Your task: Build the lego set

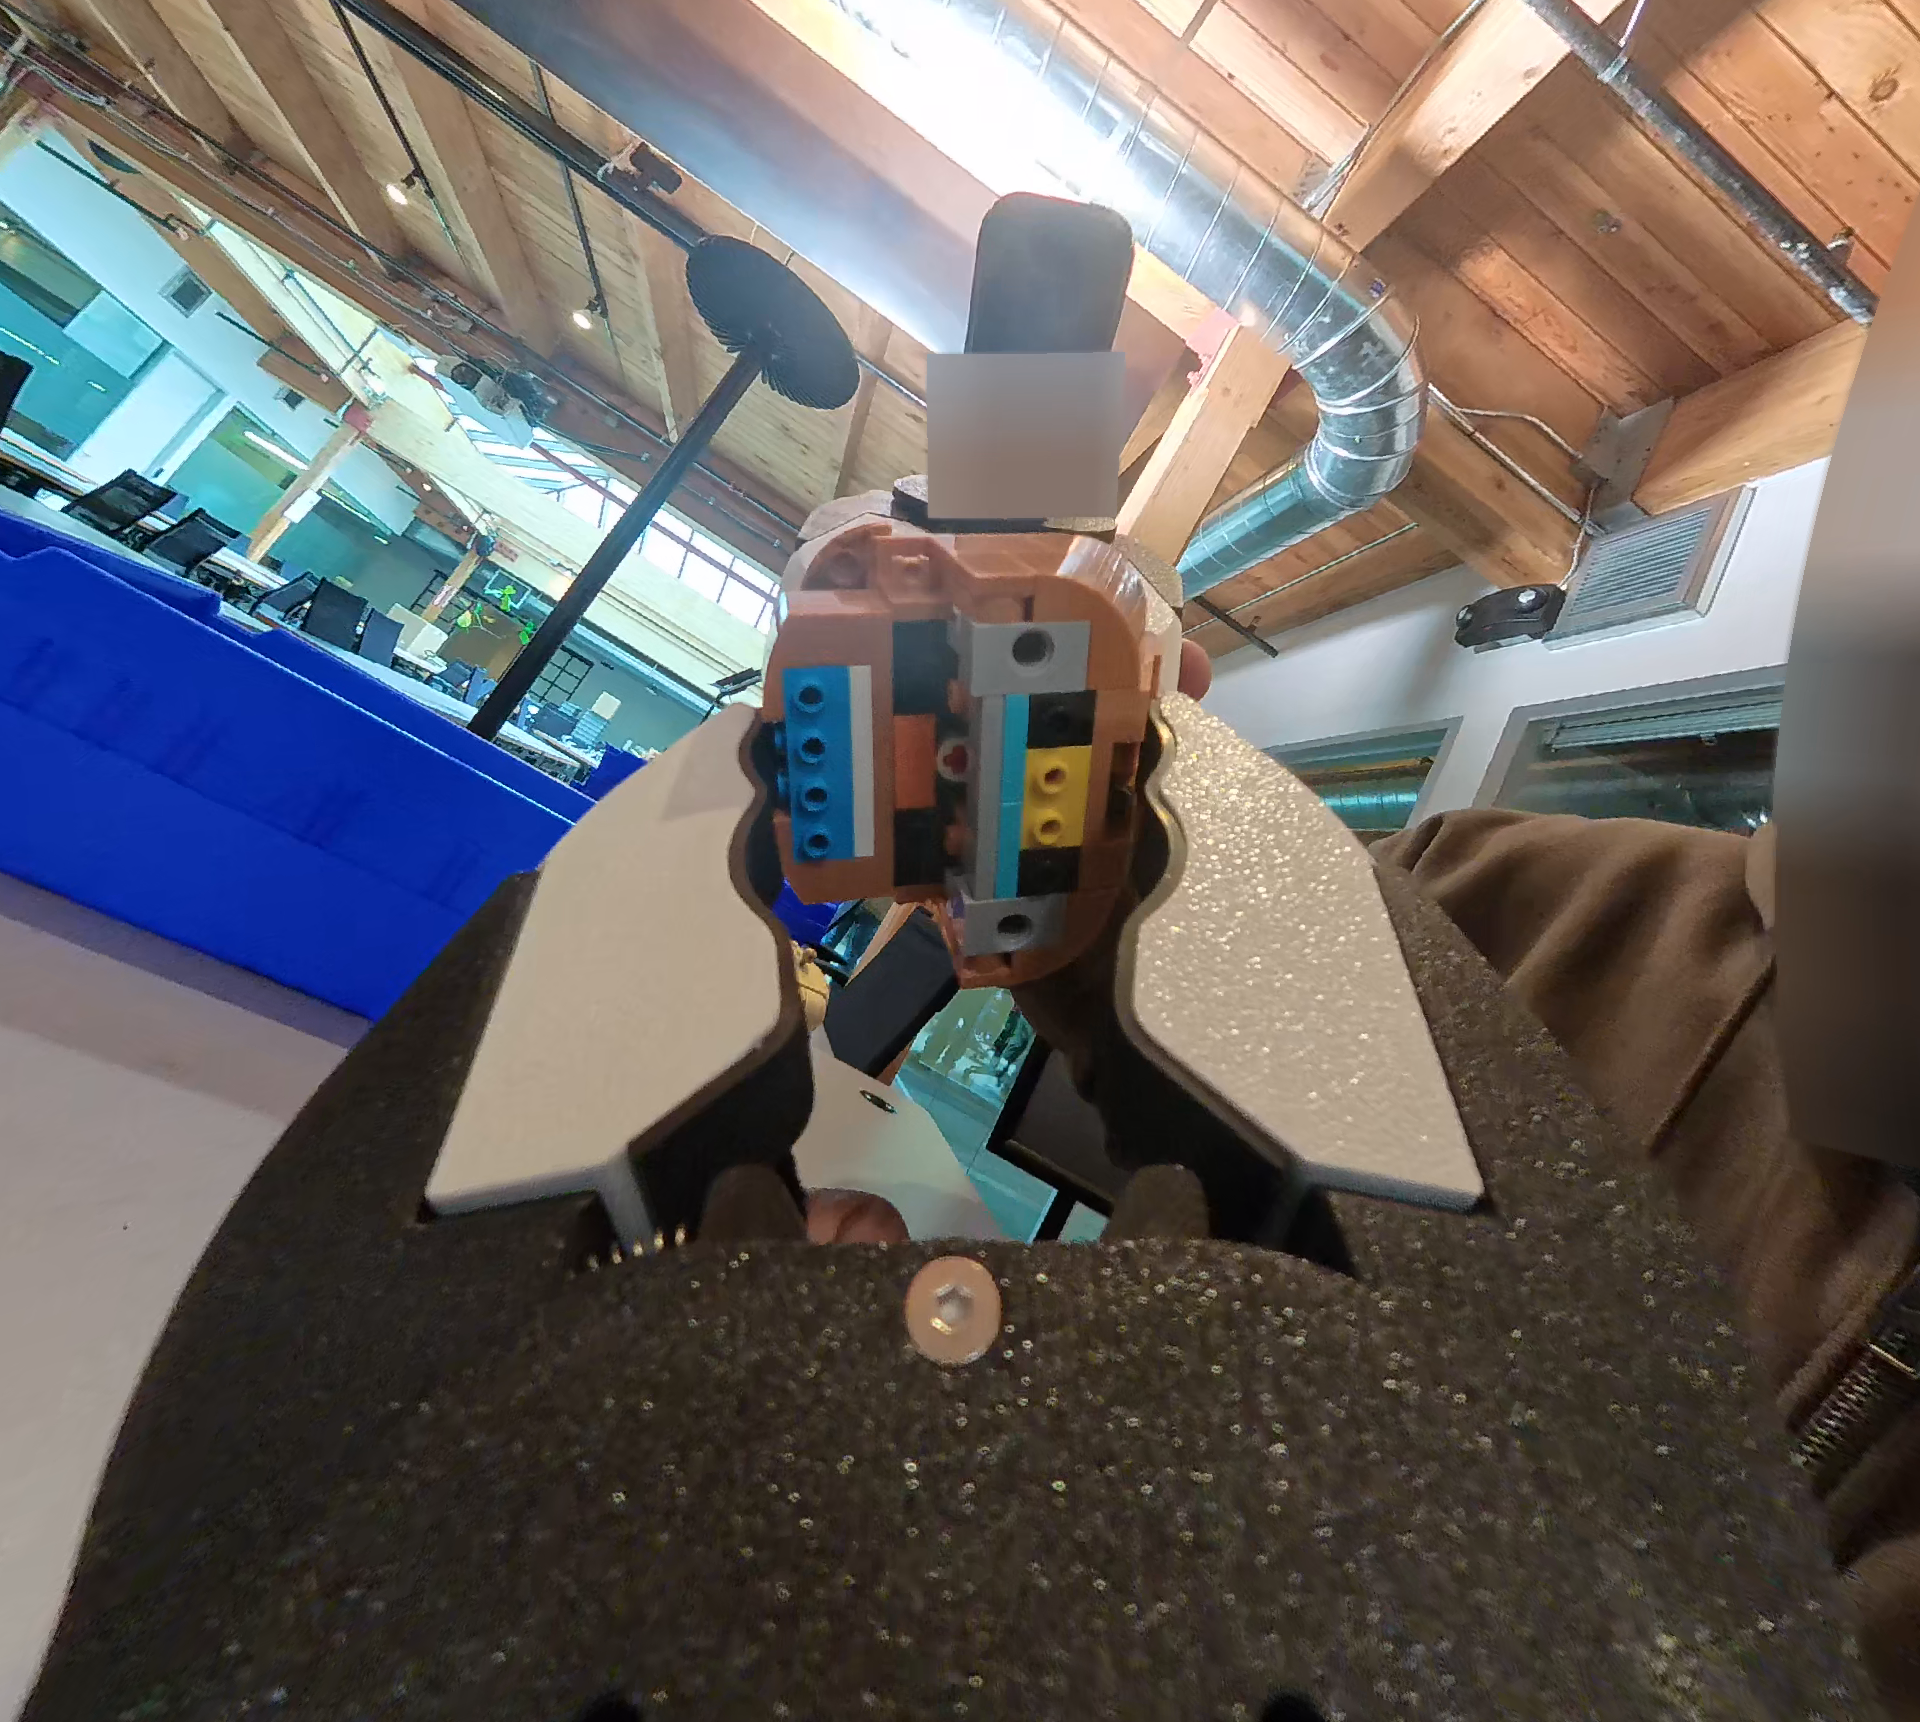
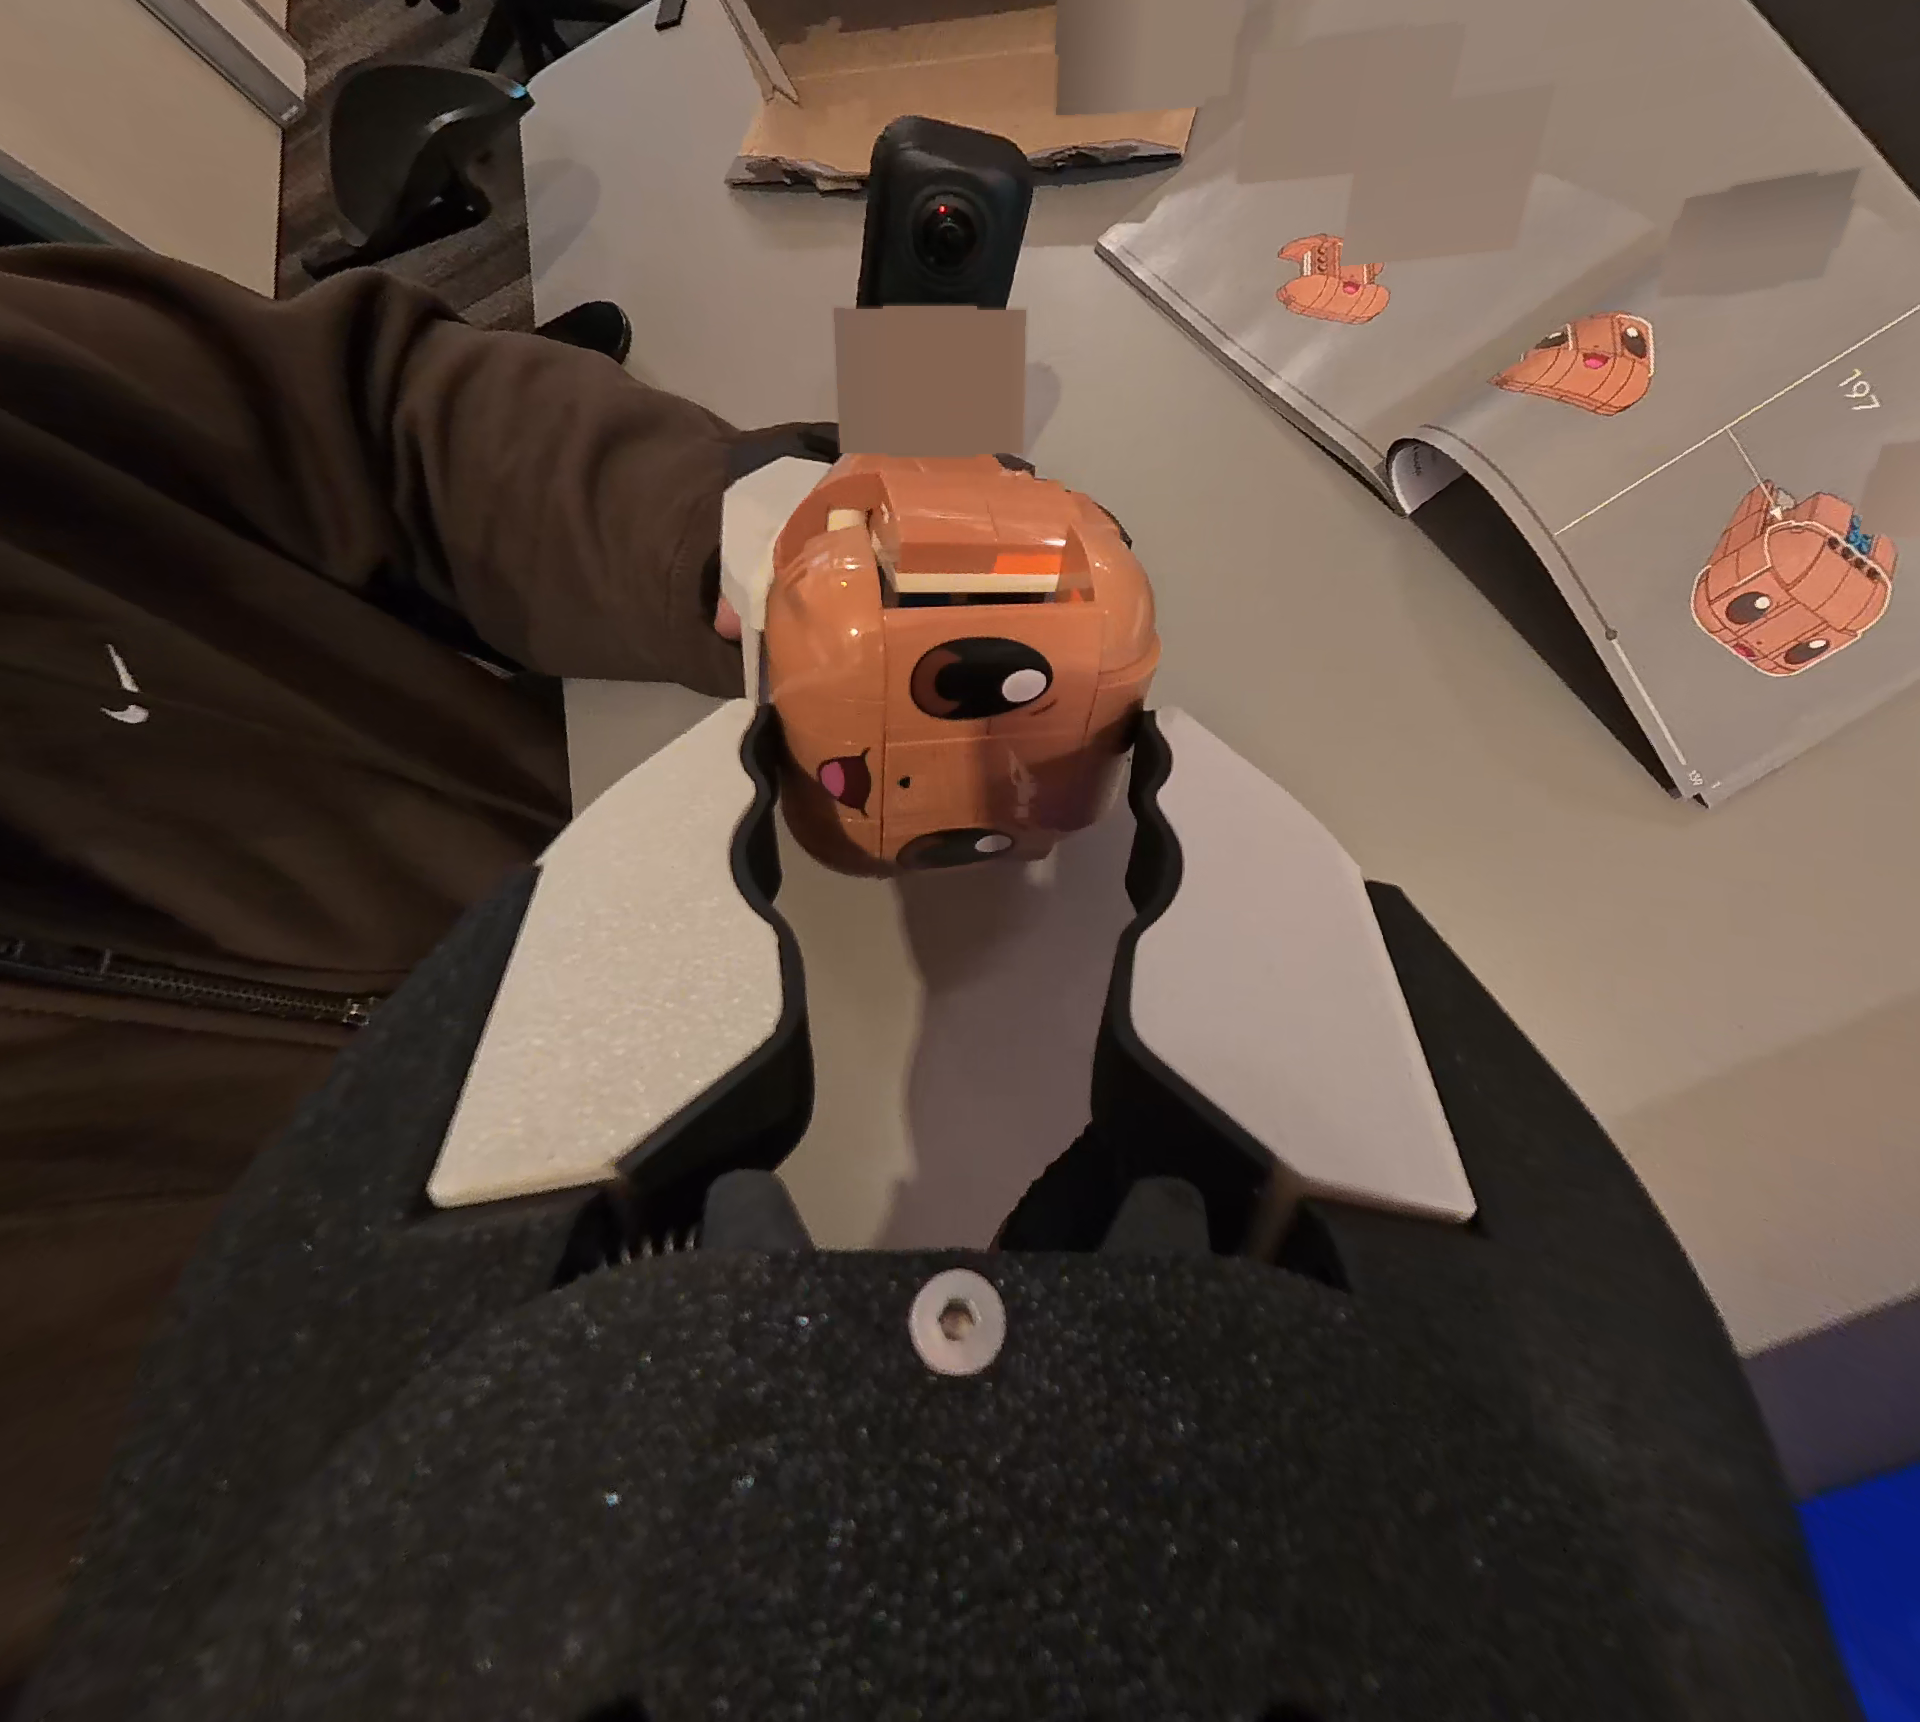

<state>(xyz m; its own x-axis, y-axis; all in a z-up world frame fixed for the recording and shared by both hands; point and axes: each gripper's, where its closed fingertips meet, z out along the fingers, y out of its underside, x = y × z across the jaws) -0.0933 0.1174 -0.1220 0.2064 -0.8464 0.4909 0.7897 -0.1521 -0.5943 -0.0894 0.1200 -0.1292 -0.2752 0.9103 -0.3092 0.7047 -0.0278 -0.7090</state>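
A brown lego head (image 2: 966, 664) with cartoon eyes and a pink mouth is held in the air above the table. In the left wrist view its open underside (image 1: 951, 758) shows blue, yellow, black and grey bricks. My left gripper (image 1: 951, 737) is shut on it from below, pads on both sides. My right gripper (image 2: 945, 737) is shut on it from above, its fingers on the head's sides. The two grippers face each other. The left gripper's camera (image 2: 945, 218) shows beyond the head, and the right gripper's camera (image 1: 1049, 270) shows in the left wrist view.
An open instruction booklet (image 2: 1558, 446) lies on the grey table (image 2: 1351, 997) to the right. A torn cardboard box (image 2: 914, 31) stands at the far edge. A blue bin (image 1: 208, 737) is at the left. A brown sleeve (image 2: 416, 477) reaches in from the left. Office chairs (image 2: 416, 145) stand beyond the table. Less than 4 cm separates the two grippers' tips.
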